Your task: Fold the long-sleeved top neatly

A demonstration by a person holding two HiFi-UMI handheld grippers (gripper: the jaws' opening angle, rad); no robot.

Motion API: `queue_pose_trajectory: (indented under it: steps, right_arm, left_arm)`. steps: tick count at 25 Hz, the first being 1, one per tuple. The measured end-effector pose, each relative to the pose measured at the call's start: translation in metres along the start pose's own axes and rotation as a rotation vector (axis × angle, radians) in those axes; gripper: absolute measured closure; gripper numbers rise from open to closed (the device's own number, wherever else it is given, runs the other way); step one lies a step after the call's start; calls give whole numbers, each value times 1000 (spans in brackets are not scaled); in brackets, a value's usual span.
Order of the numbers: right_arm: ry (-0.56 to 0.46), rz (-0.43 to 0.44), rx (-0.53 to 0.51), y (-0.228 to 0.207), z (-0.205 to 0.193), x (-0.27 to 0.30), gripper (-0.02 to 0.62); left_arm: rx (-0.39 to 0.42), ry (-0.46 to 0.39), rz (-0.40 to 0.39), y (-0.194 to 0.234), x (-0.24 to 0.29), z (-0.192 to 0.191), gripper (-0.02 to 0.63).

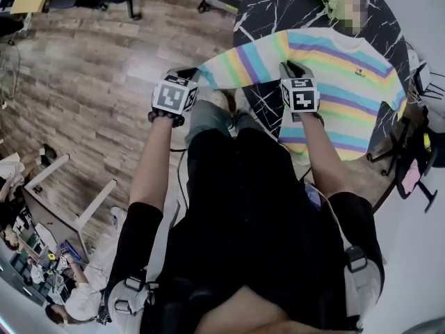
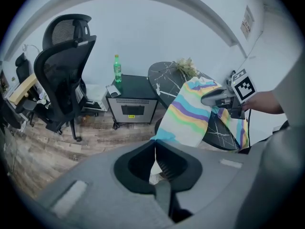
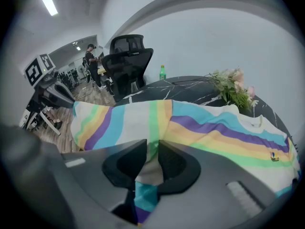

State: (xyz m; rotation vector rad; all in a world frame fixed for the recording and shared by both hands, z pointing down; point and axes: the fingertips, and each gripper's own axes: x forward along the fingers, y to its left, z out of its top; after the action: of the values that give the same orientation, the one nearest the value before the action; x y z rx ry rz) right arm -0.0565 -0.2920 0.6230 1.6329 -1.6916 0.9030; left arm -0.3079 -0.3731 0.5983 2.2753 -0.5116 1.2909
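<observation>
Left gripper (image 1: 186,75) at 11 o'clock, jaws pinched together on sleeve (image 1: 236,60) cuff. Right gripper (image 1: 289,68) at 1 o'clock, clamped on striped top (image 1: 348,68) near sleeve root. Top spread on black marble table (image 1: 278,5); sleeve stretches off toward 9 o'clock.

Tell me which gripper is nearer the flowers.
Right. The right gripper clamps the striped top over the table, near the flowers; left gripper holds the sleeve off the table.

Head view taken steeply downward, table (image 1: 278,5) at 1 o'clock; gripper views taken close along jaws; striped top (image 1: 348,68) shared by all.
</observation>
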Motion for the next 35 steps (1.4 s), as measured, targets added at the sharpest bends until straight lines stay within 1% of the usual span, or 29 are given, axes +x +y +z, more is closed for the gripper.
queue_pose_trajectory:
  steps: [5,7,10,13,16,18,22,26,28,31,35]
  right_arm:
    - [25,-72,22,2,4,7,511]
    - [31,-105,53,2,7,7,511]
    - [20,-169,113,2,16,6,511]
    - [4,-218,152,2,22,5,511]
    - [-12,-225,212,15,25,5,511]
    - [-9,-227,226,24,23,7,511]
    - [9,-238,237,34,19,17,511]
    - [15,-267,262,33,16,21,511]
    - [7,-279,277,33,17,19,511]
    - [-33,-284,300,36,21,10,511]
    - [-73,-282,307,36,26,-2,511]
  left_arm:
    - [21,-10,-62,16,4,8,592]
    - [30,-7,-99,20,5,11,592]
    - [74,2,-159,28,4,25,592]
    - [128,23,-191,37,4,35,592]
    - [177,46,-194,48,6,43,592]
    - [193,59,-204,52,7,44,592]
    - [204,79,-257,49,8,38,592]
    - [249,95,-303,43,11,30,592]
    - [255,102,-325,40,13,26,591]
    - [252,110,-370,33,13,26,591]
    - [251,89,-437,13,6,43,592]
